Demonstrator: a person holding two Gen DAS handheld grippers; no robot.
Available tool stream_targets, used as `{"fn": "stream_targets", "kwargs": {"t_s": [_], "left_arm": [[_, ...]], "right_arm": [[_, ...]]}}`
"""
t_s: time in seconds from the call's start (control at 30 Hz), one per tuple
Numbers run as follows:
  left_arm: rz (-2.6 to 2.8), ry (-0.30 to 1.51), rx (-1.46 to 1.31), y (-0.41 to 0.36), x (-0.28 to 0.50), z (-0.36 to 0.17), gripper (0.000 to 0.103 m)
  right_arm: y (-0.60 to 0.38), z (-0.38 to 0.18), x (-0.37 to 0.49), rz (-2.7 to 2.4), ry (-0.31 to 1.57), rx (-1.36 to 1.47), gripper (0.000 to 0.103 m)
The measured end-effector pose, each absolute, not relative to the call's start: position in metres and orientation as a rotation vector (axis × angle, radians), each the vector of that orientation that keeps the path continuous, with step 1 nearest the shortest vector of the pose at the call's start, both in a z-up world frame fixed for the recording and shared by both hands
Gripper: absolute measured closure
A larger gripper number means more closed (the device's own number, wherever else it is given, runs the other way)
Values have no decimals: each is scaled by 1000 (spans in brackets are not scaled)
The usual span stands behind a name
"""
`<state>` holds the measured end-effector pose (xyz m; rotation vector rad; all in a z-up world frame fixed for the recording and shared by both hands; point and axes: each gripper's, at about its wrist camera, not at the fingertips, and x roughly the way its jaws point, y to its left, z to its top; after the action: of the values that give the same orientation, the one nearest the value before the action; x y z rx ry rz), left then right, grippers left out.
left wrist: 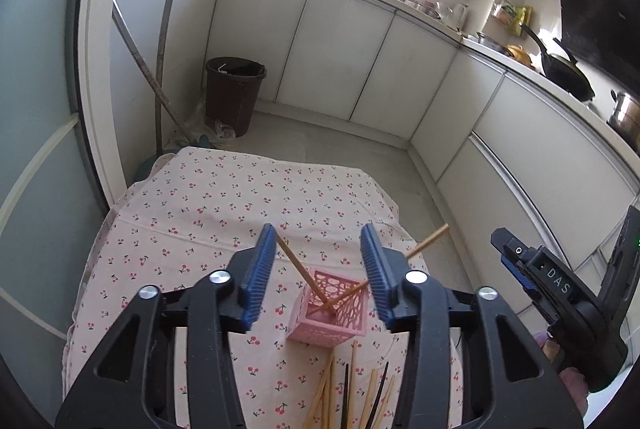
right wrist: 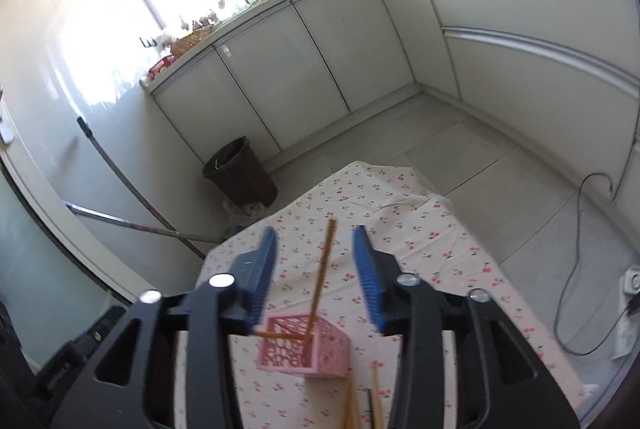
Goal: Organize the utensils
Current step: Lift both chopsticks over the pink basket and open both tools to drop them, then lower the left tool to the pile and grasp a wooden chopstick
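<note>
Pink plastic lattice holder (left wrist: 329, 309) stands upright on a table covered with a cherry-print cloth (left wrist: 192, 229); every place below is given from this holder. Two wooden chopsticks (left wrist: 298, 269) stand inside it, crossing and leaning out past its rim.

Left gripper (left wrist: 320, 269) hangs just above the holder with its blue pads (left wrist: 260, 277) parted and nothing pressed between them; one chopstick's tip passes close by the left pad, and whether it touches cannot be told. Right gripper (right wrist: 316, 269) also hovers above the holder, its blue pads (right wrist: 262, 269) apart and empty, with one chopstick (right wrist: 322, 269) rising free through the gap.

Nearer the camera than the holder, loose chopsticks (left wrist: 352, 393), pale wood and a few dark ones, lie on the cloth. They run off the bottom edge and are partly hidden by the gripper frames, so their number is unclear.

Only the left view shows the right gripper's black body to the right of the holder, plus pans on a counter (left wrist: 560, 69) far beyond. Only the right view shows a cable (right wrist: 576, 229) on the floor, well to the right. Both views show a dark bin (left wrist: 234, 93) beyond the table's far edge. The right view is slightly blurred.
</note>
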<state>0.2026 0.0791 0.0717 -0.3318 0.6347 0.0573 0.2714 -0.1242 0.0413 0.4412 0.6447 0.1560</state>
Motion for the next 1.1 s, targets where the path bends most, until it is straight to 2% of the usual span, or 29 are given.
{"fn": "stream_targets", "kwargs": {"t_s": [0.1,0.23,0.37,0.67,0.83,0.9,1.1], "left_arm": [[60,639,-299,73,198,69,49],[72,640,-267,66,190,65,33],[75,645,-229,59,182,59,21],[93,710,-204,52,165,33,15],[90,726,-193,46,158,25,7],[83,768,-185,45,158,18,7],[50,996,-203,47,174,-26,7]], "right_arm": [[-123,41,259,144,639,387,47],[-121,36,244,136,656,329,35],[-119,30,230,121,673,267,29],[-124,16,208,65,706,186,21],[-127,8,192,53,729,167,10],[-133,1,187,45,755,167,7],[-156,-29,177,28,929,224,7]]}}
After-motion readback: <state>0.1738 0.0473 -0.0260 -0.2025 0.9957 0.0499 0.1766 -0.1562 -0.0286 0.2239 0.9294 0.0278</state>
